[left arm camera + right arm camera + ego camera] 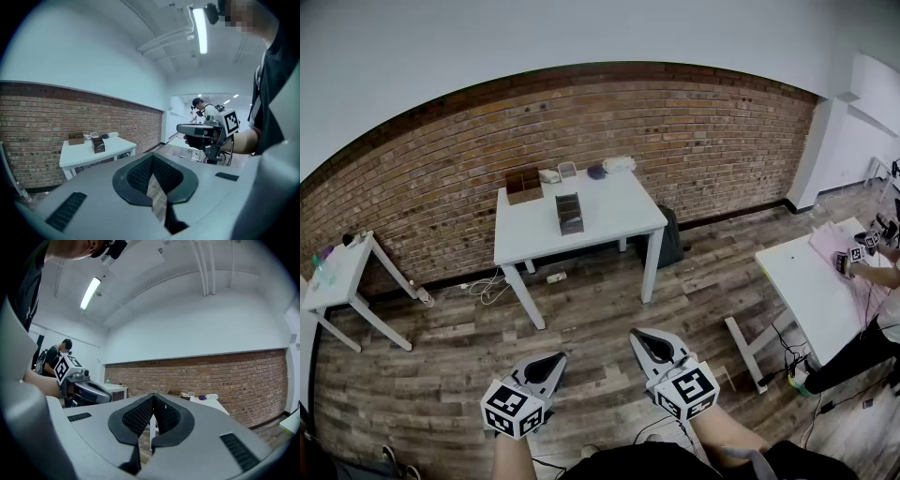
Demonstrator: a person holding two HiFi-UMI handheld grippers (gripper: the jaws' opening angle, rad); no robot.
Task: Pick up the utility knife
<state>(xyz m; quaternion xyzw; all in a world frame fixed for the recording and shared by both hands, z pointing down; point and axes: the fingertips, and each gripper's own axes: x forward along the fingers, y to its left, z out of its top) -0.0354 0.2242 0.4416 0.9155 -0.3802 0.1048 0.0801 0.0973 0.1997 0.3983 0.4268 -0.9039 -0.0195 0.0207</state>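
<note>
A brick wall [581,122] spans the far side, ahead of both tongs. Wooden floor [600,309] lies between my tongs and everything else. The white worktop [609,220] stands against that wall, straight ahead of the tongs and well apart from them. A second worktop [811,281] stands to the right of my right tongs, with another person [872,337] working at it. A small side worktop [342,272] stands far to the left of my left tongs. A dark bag [671,239] leans by the white worktop's right leg.

On the white worktop, a dark box [569,214] sits nearest the tongs, a brown box [523,186] behind it, and small pale items [619,164] at the far edge. I cannot tell the utility knife apart among them.

Left tongs [551,362]: clenched, empty. Right tongs [643,339]: clenched, empty.
</note>
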